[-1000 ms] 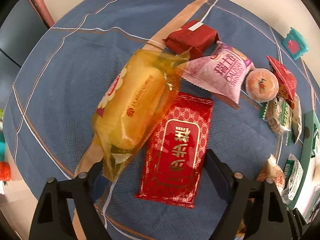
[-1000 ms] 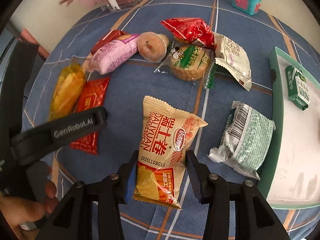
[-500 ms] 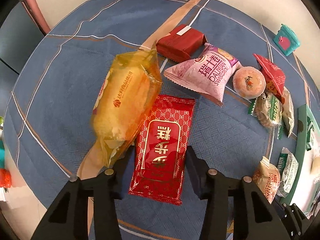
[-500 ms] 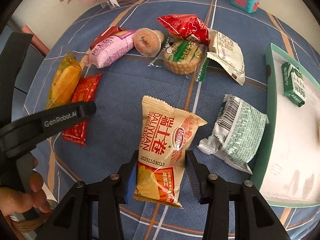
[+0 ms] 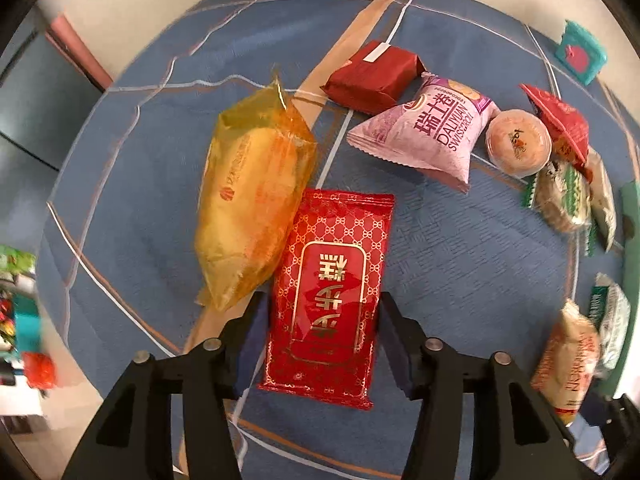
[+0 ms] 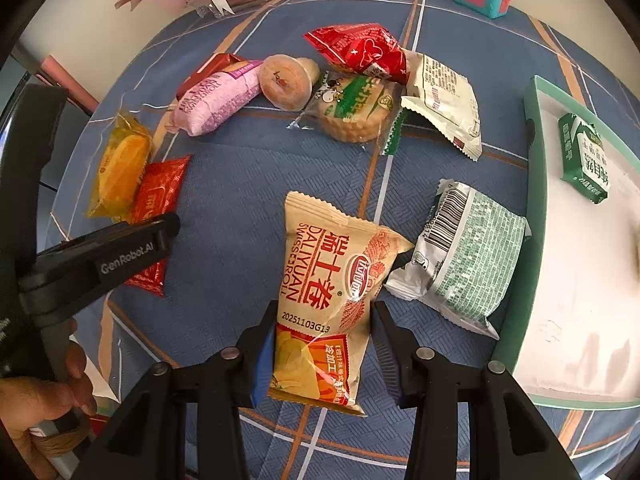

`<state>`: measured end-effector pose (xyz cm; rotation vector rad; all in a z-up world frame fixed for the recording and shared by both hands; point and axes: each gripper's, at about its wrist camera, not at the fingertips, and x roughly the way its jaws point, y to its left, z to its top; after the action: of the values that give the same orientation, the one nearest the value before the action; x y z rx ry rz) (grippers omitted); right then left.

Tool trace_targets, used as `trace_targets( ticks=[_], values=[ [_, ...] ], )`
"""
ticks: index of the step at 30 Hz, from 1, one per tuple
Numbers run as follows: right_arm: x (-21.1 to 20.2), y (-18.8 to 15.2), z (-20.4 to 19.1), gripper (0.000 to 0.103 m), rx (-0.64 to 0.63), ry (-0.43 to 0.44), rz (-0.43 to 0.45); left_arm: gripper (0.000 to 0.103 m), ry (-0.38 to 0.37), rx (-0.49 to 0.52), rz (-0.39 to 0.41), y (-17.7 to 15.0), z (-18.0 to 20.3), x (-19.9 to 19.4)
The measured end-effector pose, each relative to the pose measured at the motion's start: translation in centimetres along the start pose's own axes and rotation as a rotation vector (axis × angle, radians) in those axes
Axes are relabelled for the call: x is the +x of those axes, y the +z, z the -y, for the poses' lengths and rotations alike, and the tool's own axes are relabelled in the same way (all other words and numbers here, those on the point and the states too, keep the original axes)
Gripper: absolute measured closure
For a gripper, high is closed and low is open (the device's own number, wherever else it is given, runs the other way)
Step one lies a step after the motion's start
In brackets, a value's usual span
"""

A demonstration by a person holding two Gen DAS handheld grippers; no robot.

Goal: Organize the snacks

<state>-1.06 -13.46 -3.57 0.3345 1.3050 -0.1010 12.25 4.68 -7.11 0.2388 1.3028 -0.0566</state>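
Left tool, pointing steeply down, jaws opening around red packet; right tool clamped on tan roll. Tray at three o'clock, cut off.

Both grippers are matt black plastic — angular, forked frames that taper forward into two fingers. The left gripper has dark blue pads on the inner faces of its fingers and round silver screws at the joints. The right gripper matches it — a bright blue pad, silver screw heads. White "GenRobot.AI" lettering marks the left gripper's side.
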Motion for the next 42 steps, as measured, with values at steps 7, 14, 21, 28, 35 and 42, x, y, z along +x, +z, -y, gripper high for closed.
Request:
trace_targets(
  ticks=[7, 14, 21, 28, 35, 42],
  values=[
    [-0.5, 0.0, 0.9, 0.057, 0.018, 0.011, -0.002, 0.048, 0.055, 0.062, 0.018, -0.5, 1.9, -0.9],
    [-0.8, 0.3, 1.3, 0.057, 0.023, 0.023, -0.008, 0.056, -0.027, 0.116, -0.014, -0.6, 5.2, -2.2],
    [-0.9, 0.4, 1.2, 0.058, 0.024, 0.026, -0.005, 0.057, -0.094, 0.157, -0.022, -1.4, 8.0, -3.5],
    [-2.0, 0.6, 1.3, 0.065, 0.015, 0.039, 0.018, 0.058, -0.179, 0.123, -0.019, -1.4, 9.3, -5.1],
    [-3.4, 0.8, 2.0, 0.066, 0.031, 0.063, 0.051, 0.058, -0.192, 0.091, 0.023, -1.2, 9.5, -7.7],
    [-6.1, 1.0, 2.5, 0.066, 0.057, 0.114, 0.115, 0.058, -0.198, 0.07, 0.114, -0.4, 9.6, -11.3]
  ],
)
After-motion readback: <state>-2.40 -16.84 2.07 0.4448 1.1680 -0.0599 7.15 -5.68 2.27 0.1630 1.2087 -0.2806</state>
